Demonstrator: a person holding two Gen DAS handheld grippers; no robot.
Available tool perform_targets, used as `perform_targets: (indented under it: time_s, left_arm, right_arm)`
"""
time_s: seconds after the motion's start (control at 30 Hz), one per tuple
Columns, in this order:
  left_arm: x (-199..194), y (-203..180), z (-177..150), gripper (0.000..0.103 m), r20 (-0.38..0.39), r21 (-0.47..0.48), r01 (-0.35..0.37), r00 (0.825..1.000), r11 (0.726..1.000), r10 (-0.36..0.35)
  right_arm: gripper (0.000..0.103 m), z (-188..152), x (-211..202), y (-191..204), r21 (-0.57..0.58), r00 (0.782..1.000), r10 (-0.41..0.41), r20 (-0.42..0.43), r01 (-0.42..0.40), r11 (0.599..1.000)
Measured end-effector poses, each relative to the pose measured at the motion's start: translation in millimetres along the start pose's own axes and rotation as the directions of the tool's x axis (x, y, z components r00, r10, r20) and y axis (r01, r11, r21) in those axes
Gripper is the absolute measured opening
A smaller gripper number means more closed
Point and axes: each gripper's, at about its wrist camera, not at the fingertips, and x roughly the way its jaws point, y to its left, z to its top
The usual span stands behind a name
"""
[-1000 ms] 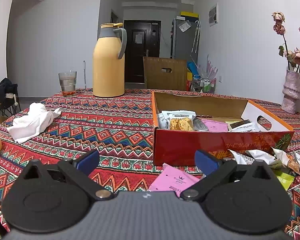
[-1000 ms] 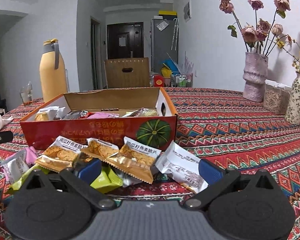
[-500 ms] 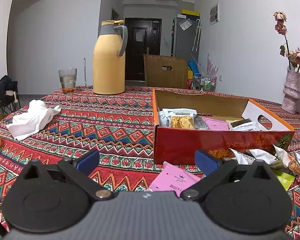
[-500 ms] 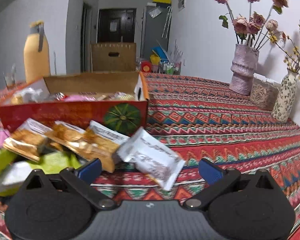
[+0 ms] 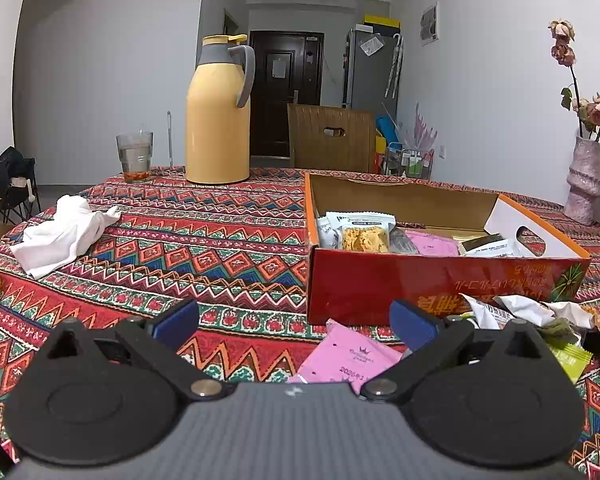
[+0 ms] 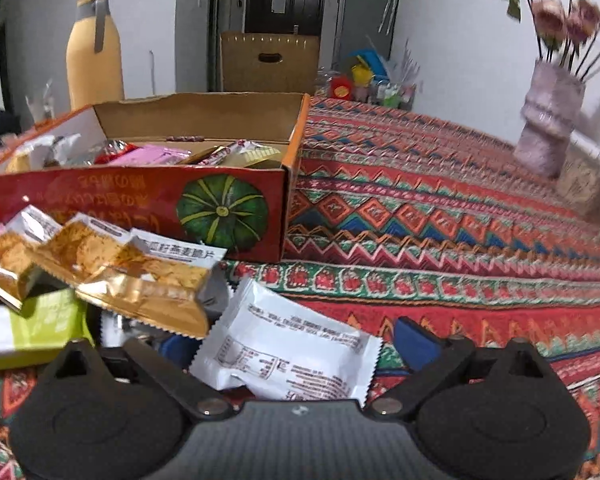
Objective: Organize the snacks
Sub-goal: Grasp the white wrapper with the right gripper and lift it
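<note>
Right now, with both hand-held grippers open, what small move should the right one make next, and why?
Probably ease the right hand-held gripper forward and close on the white snack packet. That packet lies between its open fingers, nearest of the loose snacks, and outside the red box. The left hand-held gripper is open too, with a pink packet before it.

Yellow thermos [image 5: 218, 120], glass [image 5: 135, 157], white cloth [image 5: 66, 234], vase [image 5: 586, 182] on patterned tablecloth [image 5: 204, 248].

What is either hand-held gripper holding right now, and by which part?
Nothing. The left hand-held gripper is open above a pink packet. The right hand-held gripper is open around a white packet, not closed on it.
</note>
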Motion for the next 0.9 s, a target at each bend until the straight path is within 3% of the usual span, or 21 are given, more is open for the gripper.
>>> perform_targets:
  time_s: [0.17,0.27,0.33,0.53,0.73,0.9]
  left_arm:
    - [0,-1,0,0.103,-0.001,0.000,0.001,1.000,1.000,-0.001]
    - [0,-1,0,0.103,-0.002,0.001,0.001,1.000,1.000,-0.001]
    - [0,0,0,0.103,-0.002,0.001,0.001,1.000,1.000,-0.001]
    - [0,-1,0,0.103,-0.003,0.002,-0.002,1.000,1.000,0.002]
    - [3,-3,1,0.103,-0.019,0.009,-0.010,1.000,1.000,0.011]
    - [6,1,7,0.103,-0.097,0.014,0.020,0.995,1.000,-0.018]
  right_arm:
    - [0.077,-10,-10,-3,0.045,1.000,-0.007,0.025,0.006,0.999]
    - [0.056,-16,-18,-8,0.087,0.998,-0.036,0.045,0.032,0.996]
    - [0.037,-19,-23,-10,0.107,0.997,-0.055,0.057,0.048,0.993]
    - [0.013,-31,-32,-16,0.198,0.990,-0.096,0.100,0.074,0.977]
    - [0.013,-38,-45,-1,0.234,0.970,-0.142,0.196,0.094,0.968]
    - [0.013,-40,-46,6,0.217,0.962,-0.163,0.218,0.115,0.969]
